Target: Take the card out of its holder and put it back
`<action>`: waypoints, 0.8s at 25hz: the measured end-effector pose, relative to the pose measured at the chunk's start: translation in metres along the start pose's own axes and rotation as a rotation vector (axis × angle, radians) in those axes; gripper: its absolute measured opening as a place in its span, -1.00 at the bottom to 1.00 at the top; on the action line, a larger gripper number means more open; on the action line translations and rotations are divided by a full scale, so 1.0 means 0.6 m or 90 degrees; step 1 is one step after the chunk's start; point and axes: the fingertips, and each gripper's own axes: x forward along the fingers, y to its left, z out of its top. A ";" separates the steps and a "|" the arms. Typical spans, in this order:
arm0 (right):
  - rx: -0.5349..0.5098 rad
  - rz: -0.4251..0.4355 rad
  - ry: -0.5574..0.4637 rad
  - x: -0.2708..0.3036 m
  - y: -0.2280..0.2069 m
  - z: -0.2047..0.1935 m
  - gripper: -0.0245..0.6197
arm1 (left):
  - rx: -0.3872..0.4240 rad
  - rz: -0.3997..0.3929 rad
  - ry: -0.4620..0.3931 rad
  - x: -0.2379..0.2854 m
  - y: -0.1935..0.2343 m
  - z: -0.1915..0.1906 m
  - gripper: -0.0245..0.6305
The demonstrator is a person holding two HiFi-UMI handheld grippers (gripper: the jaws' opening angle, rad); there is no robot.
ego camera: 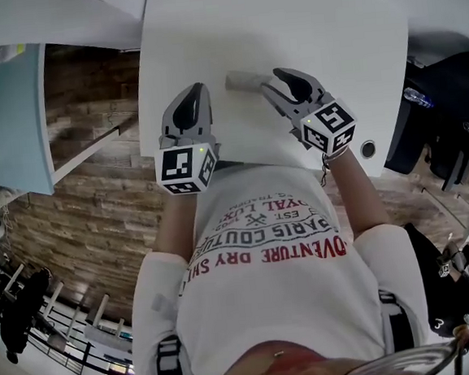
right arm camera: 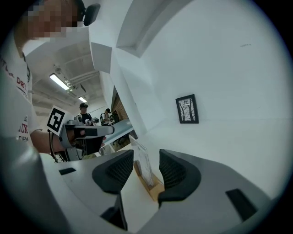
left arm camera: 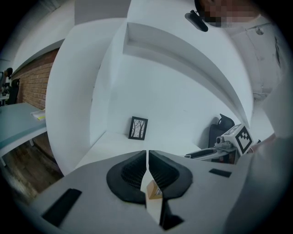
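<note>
The card holder, a clear upright sleeve on a wooden base, stands on the white table. My right gripper is open around it. In the right gripper view the sleeve rises between the two pads with a gap on each side. My left gripper sits just left of the holder, with its pads closed to a hairline. A small wooden piece with a label shows in the gap behind those pads; I cannot tell what it is. No loose card is visible.
A small framed picture leans against the white back wall. The table's near edge runs just under both grippers by my chest. A pale blue table stands to the left over the brick-pattern floor. People stand far off.
</note>
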 end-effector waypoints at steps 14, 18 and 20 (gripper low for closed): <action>-0.085 0.101 0.025 0.026 0.006 -0.017 -0.71 | 0.003 -0.009 0.043 0.009 0.013 -0.034 -0.81; -0.104 0.126 0.022 0.022 0.011 -0.021 -0.75 | 0.003 -0.012 0.049 0.008 0.007 -0.040 -0.81; -0.109 0.143 0.017 0.021 0.012 -0.023 -0.79 | 0.004 -0.012 0.052 0.007 0.006 -0.042 -0.81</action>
